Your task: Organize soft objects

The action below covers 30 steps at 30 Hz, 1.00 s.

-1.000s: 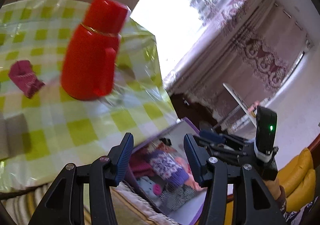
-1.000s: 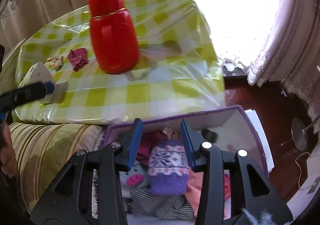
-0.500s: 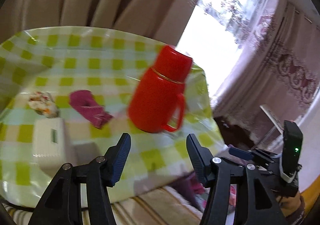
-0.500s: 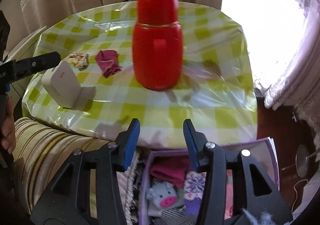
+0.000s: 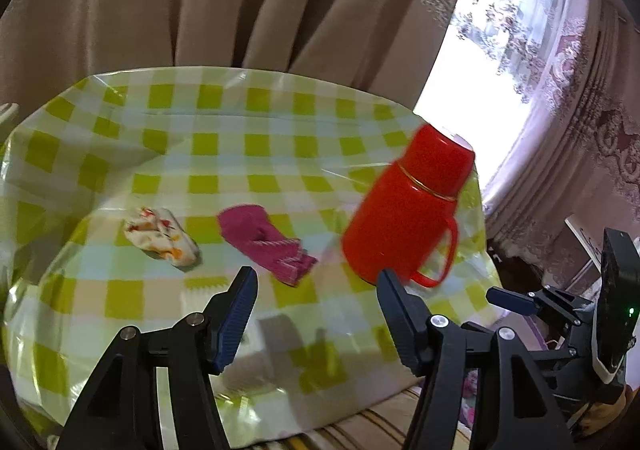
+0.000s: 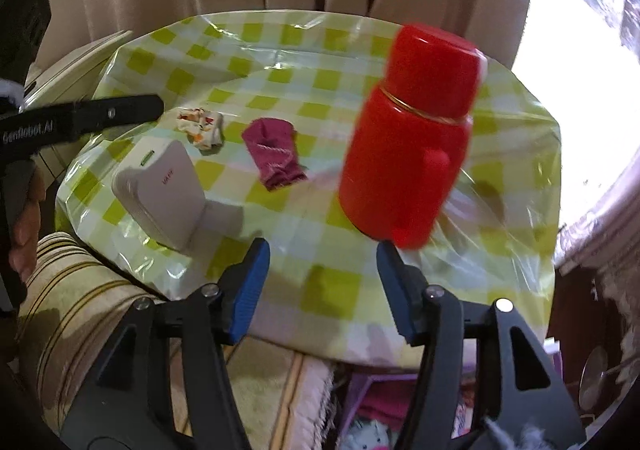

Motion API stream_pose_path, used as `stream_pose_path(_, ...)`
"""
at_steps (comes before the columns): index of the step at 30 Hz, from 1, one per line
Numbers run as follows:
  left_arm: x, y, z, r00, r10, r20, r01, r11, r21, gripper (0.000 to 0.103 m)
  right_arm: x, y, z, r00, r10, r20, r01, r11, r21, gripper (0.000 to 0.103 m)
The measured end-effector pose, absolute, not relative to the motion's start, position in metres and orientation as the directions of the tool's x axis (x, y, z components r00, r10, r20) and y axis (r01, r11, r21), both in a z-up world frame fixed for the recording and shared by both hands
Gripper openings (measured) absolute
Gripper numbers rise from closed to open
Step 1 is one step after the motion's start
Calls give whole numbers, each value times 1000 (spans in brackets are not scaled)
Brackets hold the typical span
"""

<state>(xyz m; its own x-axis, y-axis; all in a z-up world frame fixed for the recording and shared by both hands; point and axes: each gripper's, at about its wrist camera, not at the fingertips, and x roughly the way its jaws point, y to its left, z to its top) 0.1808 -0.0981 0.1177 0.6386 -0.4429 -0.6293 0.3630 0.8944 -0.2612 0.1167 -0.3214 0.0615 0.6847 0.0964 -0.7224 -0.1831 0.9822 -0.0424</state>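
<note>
Both grippers had swung up from the purple storage box on the floor by the near edge of the table, and now faced the table top. A second before, each looked down into that box, where a purple patterned sock lay on the pile; now only a corner of the box showed under the table's near edge in the right wrist view. The left gripper had just been opening and stood wide with nothing between its jaws. The right gripper had likewise just been opening, and was wide and empty. That looked to me like one drop finished and the next pickup beginning. Two soft things remained on the checked tablecloth: a magenta sock near the middle, and a small printed cloth just beside it towards the left edge. The red thermos stood by the right edge, and a white device near the front left edge.
</note>
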Motion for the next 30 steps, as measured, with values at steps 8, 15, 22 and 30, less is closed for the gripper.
stream_pose_path(8, 226, -26, 125, 703, -363, -612, 201, 926, -319, 68, 150, -286, 63, 690, 131, -712, -259, 963, -74, 65)
stream_pose_path(15, 272, 18, 108, 706, -312, -636, 92, 931, -354, 69, 188, -251, 55, 682, 174, -711, -340, 935, -98, 66)
stream_pose_path(22, 314, 41, 60, 647, -317, -694, -8, 907, -422, 71, 228, -229, 39, 660, 204, -724, -401, 909, -110, 66)
stream_pose_path(30, 349, 42, -6, 539, -359, -762, -99, 871, -481, 73, 277, -218, 9, 627, 200, -753, -415, 904, -105, 66)
